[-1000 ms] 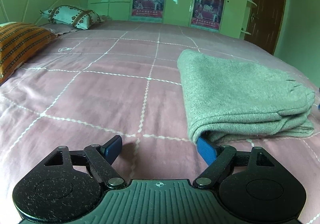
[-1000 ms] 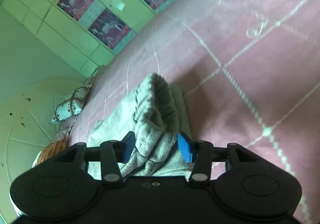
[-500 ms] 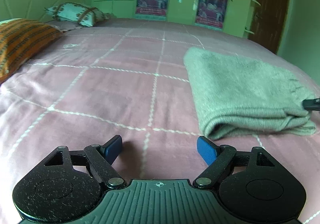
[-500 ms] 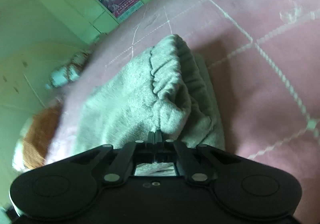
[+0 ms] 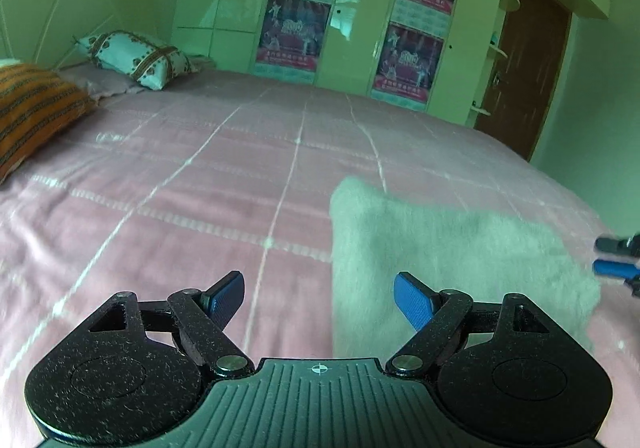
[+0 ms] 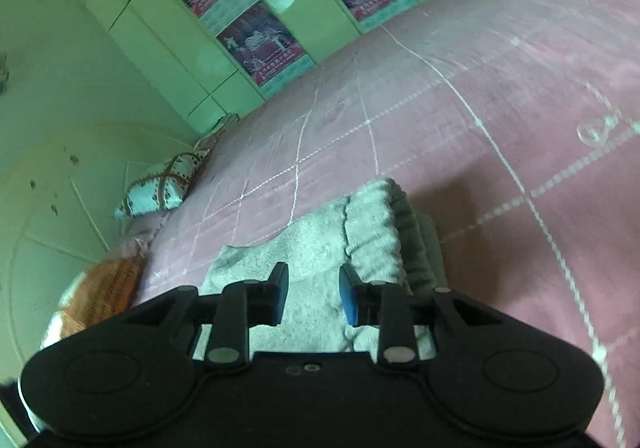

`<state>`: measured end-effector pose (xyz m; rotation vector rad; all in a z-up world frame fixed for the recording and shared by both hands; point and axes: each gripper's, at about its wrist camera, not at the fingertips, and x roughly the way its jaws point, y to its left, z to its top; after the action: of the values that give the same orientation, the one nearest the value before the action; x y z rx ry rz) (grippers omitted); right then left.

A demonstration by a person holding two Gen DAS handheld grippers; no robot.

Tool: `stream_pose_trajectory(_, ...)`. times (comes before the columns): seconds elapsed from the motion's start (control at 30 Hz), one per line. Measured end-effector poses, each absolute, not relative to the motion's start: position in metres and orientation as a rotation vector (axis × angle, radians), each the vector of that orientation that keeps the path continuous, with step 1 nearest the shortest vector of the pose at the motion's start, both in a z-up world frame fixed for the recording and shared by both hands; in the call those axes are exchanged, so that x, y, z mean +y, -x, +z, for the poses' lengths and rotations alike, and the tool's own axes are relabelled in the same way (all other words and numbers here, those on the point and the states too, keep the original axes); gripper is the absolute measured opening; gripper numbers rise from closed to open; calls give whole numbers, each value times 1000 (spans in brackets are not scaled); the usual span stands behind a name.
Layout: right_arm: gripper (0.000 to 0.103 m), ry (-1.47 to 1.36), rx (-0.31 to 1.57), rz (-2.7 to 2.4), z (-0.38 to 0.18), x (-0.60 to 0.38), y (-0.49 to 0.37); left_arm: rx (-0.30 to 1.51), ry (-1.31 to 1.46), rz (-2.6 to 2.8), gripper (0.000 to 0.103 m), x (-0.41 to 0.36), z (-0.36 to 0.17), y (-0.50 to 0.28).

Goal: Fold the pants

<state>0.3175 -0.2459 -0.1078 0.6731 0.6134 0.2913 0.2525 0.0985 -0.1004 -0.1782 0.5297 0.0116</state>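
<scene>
My left gripper [image 5: 319,298] hangs spread and empty, the folded pants [image 5: 452,260] just ahead to its right on the bed [image 5: 200,176]. My right gripper [image 6: 313,294] is opening above the waistband, nothing pinched. Folding looks finished; only tidying left.

Bed [image 5: 200,176] spread with pink sheet crossed by white grid lines; folded grey pants [image 5: 448,264] lying flat near one edge, orange striped pillow [image 5: 36,108] and patterned white pillow [image 5: 136,58] at far end.
</scene>
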Motion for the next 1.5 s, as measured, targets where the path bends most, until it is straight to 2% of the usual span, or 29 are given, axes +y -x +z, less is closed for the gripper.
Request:
stream_pose_trajectory(0.07,28,-705,630,243,-115,-258,-306,551,188,9,82,103,-113,-234)
stream_pose_trajectory(0.13,49,-773,635,213,-126,-273,-297,572,181,2,82,107,-126,-219)
stream_pose_trajectory(0.17,50,-804,648,193,-134,-278,-295,593,182,-4,82,108,-131,-215)
stream_pose_trajectory(0.33,47,-873,753,199,-157,-272,-308,624,144,-32,82,98,-135,-226)
stream_pose_trajectory(0.4,42,-886,763,211,-161,-263,-313,638,122,-22,82,95,-137,-235)
stream_pose_trajectory(0.7,43,-881,808,216,-168,-245,-338,625,116,12,82,90,-144,-257)
stream_pose_trajectory(0.73,42,-864,812,216,-167,-243,-341,625,115,10,82,91,-145,-260)
stream_pose_trajectory(0.8,27,-854,777,224,-157,-243,-338,581,168,51,82,100,-142,-256)
stream_pose_trajectory(0.83,25,-895,715,254,-149,-248,-332,552,214,52,82,105,-141,-251)
stream_pose_trajectory(0.93,25,-875,602,309,-123,-249,-313,538,170,44,82,98,-143,-247)
stream_pose_trajectory(0.97,25,-861,587,313,-124,-250,-311,550,176,48,86,99,-147,-248)
stream_pose_trajectory(1.0,25,-847,617,299,-137,-252,-317,568,189,57,88,101,-151,-250)
stream_pose_trajectory(1.07,25,-928,808,220,-181,-260,-337,581,191,55,89,101,-152,-252)
stream_pose_trajectory(1.37,26,-838,705,282,-158,-256,-324,568,120,76,89,92,-145,-248)
stream_pose_trajectory(1.43,26,-812,781,238,-176,-252,-337,608,121,79,90,92,-150,-256)
stream_pose_trajectory(1.5,27,-885,778,239,-182,-259,-338,602,117,79,90,91,-146,-253)
